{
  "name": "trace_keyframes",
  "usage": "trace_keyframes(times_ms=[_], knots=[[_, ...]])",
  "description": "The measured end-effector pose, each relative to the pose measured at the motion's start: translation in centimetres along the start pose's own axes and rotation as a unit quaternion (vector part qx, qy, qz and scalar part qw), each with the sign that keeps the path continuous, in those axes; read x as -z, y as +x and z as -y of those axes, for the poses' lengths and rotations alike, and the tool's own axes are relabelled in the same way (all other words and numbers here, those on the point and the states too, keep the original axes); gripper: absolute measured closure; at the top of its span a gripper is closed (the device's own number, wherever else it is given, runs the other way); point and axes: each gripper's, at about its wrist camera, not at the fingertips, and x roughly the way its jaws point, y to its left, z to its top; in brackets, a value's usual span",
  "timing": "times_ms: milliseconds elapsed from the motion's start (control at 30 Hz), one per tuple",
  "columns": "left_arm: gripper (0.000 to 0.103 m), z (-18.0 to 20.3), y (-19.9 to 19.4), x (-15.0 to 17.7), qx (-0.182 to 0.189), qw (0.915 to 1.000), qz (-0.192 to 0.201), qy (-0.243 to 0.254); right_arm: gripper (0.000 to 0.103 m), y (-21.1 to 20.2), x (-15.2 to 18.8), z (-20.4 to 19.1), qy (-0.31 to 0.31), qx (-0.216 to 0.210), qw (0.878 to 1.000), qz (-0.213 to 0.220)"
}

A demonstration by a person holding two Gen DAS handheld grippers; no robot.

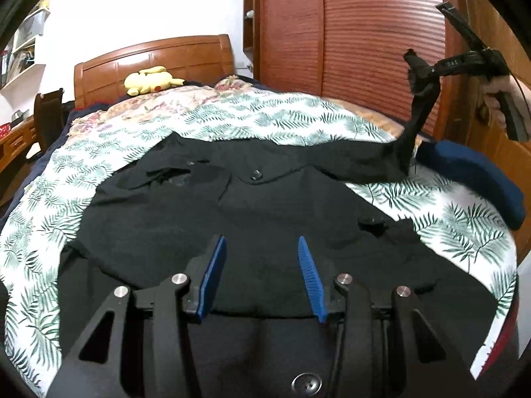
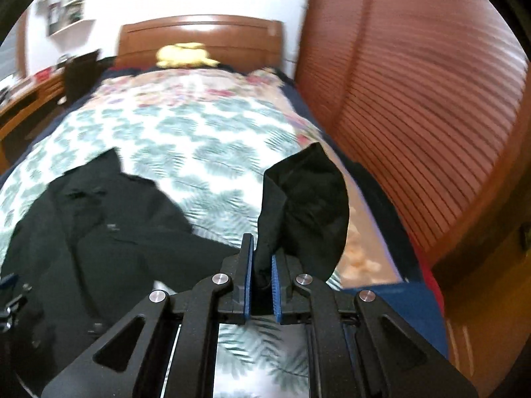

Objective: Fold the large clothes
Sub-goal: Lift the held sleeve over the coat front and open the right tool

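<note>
Black wool-like cloth fills the left wrist view: a dark coat [image 1: 232,219] lies spread flat on the leaf-print bedspread [image 1: 458,219], buttons up, so its parts can be turned inward one at a time. The left gripper [image 1: 262,275] hangs just above the coat's near hem, blue pads apart with nothing between them; I judge it waits there to pin or catch the body once the sleeve comes over. Far off to its upper right, the right gripper [image 1: 418,68], in a person's hand [image 1: 497,99], has the sleeve [image 1: 403,152] pinched by its cuff, drawn up taut from the shoulder, probably so it clears the bed before being laid across the chest. A navy cushion [image 1: 478,179] sits just beyond the sleeve, and a yellow plush toy [image 1: 151,79] rests by the headboard

From the right wrist, the picture is smeared, yet the grip is plain: the right gripper [image 2: 263,285] is clamped on the cuff, the black sleeve [image 2: 305,205] bunching up ahead of the fingertips. The coat [image 2: 99,232] lies down to the left of the tool, so the fold would need a swing that way. The wooden wardrobe [image 2: 415,99] stands close on the right
</note>
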Motion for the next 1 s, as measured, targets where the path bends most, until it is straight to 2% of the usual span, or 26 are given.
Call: trace_keyframes(times_ms=[267, 533, 1000], knots=[[0.059, -2.1, -3.7, -0.4, -0.006, 0.9996, 0.027, -0.01, 0.097, -2.8, -2.3, -8.9, -0.067, -0.041, 0.997, 0.025], [0.059, -4.2, -6.6, 0.8, -0.021, 0.9991, 0.035, -0.014, 0.098, -4.1, -3.4, -15.7, -0.103, -0.071, 0.991, 0.04], [0.059, -7.9, -10.7, 1.9, -0.055, 0.9964, 0.052, -0.036, 0.098, -7.2, -4.1, -27.8, -0.17, -0.146, 0.972, 0.066]])
